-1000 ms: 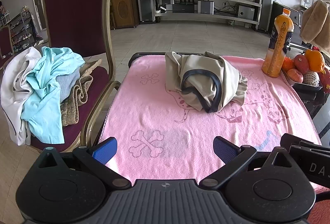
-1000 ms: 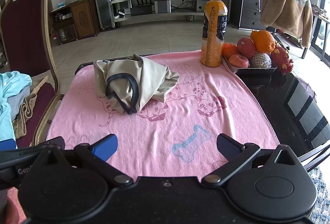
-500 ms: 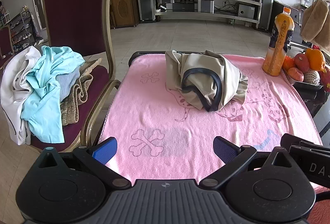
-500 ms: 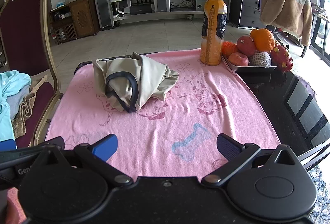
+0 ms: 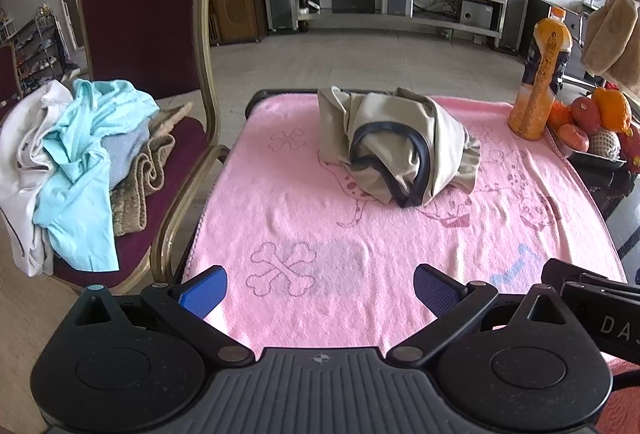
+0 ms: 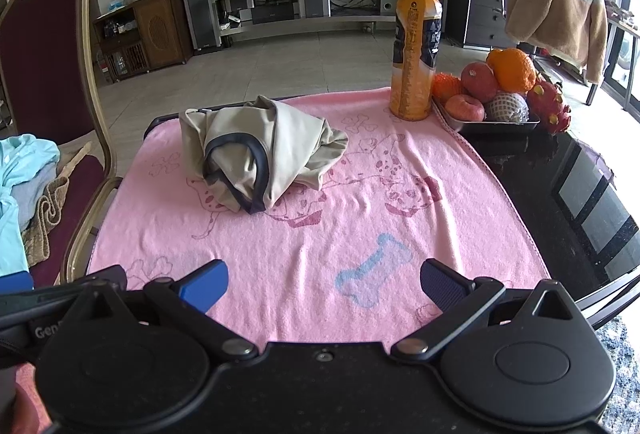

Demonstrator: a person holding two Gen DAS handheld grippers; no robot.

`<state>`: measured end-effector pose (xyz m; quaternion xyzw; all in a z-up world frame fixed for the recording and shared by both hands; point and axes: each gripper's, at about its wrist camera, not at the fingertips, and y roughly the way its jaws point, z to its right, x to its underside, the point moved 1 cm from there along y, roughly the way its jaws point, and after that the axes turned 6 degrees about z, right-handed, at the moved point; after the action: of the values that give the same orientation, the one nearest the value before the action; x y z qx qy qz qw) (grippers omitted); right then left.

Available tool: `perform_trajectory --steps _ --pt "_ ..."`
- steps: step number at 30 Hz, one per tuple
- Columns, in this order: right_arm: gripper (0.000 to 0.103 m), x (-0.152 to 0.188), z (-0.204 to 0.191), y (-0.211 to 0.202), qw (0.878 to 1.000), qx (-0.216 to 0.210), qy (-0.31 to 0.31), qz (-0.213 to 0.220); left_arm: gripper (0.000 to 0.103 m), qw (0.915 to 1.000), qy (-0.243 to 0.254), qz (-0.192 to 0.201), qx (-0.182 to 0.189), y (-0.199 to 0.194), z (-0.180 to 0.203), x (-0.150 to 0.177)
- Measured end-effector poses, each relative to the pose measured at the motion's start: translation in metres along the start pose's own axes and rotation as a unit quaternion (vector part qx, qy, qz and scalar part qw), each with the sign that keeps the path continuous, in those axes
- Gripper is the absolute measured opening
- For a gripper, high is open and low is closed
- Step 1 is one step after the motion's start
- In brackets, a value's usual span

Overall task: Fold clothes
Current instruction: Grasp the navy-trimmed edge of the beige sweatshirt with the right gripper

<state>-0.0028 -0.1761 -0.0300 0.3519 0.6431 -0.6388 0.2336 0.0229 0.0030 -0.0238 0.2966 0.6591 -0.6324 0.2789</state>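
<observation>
A crumpled beige garment with dark trim (image 5: 394, 142) (image 6: 260, 150) lies bunched on the far half of a pink towel (image 5: 360, 234) (image 6: 320, 226) that covers the table. My left gripper (image 5: 320, 290) hovers open over the near edge of the towel, well short of the garment, nothing between its blue pads. Beside it, my right gripper (image 6: 324, 284) is open too, also at the near edge and apart from the garment. A pile of other clothes (image 5: 76, 158), white, light blue and knitted beige, rests on the seat of a maroon chair to the left.
The maroon chair (image 5: 144, 18) stands against the table's left side. An orange juice bottle (image 6: 416, 50) and a tray of fruit (image 6: 500, 90) sit at the far right corner. Dark bare tabletop (image 6: 560, 194) shows right of the towel. A tan coat (image 6: 560, 10) hangs beyond.
Both views have drawn back a little from the garment; the grippers stay open and nothing on the table has moved.
</observation>
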Motion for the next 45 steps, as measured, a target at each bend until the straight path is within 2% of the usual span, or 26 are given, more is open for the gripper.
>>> perform_trajectory --steps 4,10,14,20,23,24,26,27,28,31,33,36,38,41,42,43,45 --pt "0.103 -0.002 -0.001 0.005 1.000 -0.001 -0.001 -0.005 0.102 1.0000 -0.006 -0.006 0.005 0.007 -0.005 -0.002" --pt "0.103 -0.017 0.008 0.013 0.999 -0.034 0.027 0.031 0.102 0.9995 -0.006 -0.032 0.002 0.028 -0.017 -0.014" --pt "0.103 -0.032 0.009 0.030 0.995 -0.083 0.055 0.025 0.102 0.9989 -0.009 -0.042 0.020 0.045 -0.022 -0.028" --pt "0.103 -0.052 0.011 0.058 0.983 -0.144 0.102 0.054 0.100 0.9986 -0.030 -0.035 0.025 0.077 -0.026 -0.043" --pt "0.103 -0.057 0.022 0.084 0.973 -0.158 0.165 0.040 0.092 0.9980 -0.039 -0.038 0.032 0.096 -0.030 -0.045" --pt "0.103 -0.058 0.026 0.092 0.969 -0.160 0.185 0.034 0.092 0.9979 -0.044 -0.038 0.029 0.103 -0.032 -0.046" --pt "0.097 -0.059 0.033 0.109 0.963 -0.158 0.215 0.023 0.092 0.9975 -0.054 -0.039 0.022 0.115 -0.037 -0.047" --pt "0.087 -0.060 0.035 0.117 0.963 -0.154 0.219 0.021 0.091 0.9976 -0.056 -0.037 0.018 0.121 -0.038 -0.050" --pt "0.072 -0.061 0.035 0.126 0.964 -0.149 0.217 0.017 0.091 0.9976 -0.058 -0.035 0.014 0.126 -0.039 -0.052" --pt "0.057 -0.063 0.034 0.155 0.965 -0.142 0.220 -0.008 0.088 0.9978 -0.060 -0.026 0.008 0.144 -0.040 -0.059" --pt "0.056 -0.062 0.030 0.173 0.961 -0.158 0.224 -0.024 0.088 0.9979 -0.062 -0.019 0.010 0.154 -0.038 -0.064" --pt "0.062 -0.065 0.022 0.193 0.962 -0.153 0.225 -0.032 0.086 0.9977 -0.060 -0.029 0.015 0.174 -0.035 -0.070" --pt "0.063 -0.069 0.016 0.204 0.966 -0.147 0.213 -0.026 0.070 0.9965 -0.067 -0.037 0.034 0.186 -0.033 -0.071" --pt "0.062 -0.079 0.006 0.221 0.975 -0.133 0.177 -0.019 0.065 0.9955 -0.079 -0.036 0.038 0.195 -0.036 -0.067" --pt "0.058 -0.083 0.004 0.227 0.978 -0.128 0.164 -0.020 0.063 0.9959 -0.078 -0.034 0.031 0.197 -0.037 -0.066" --pt "0.049 -0.085 0.001 0.233 0.981 -0.123 0.151 -0.021 0.058 0.9961 -0.078 -0.034 0.025 0.199 -0.038 -0.065" --pt "0.036 -0.089 -0.005 0.244 0.984 -0.119 0.133 -0.028 0.056 0.9958 -0.085 -0.030 0.016 0.202 -0.043 -0.064"
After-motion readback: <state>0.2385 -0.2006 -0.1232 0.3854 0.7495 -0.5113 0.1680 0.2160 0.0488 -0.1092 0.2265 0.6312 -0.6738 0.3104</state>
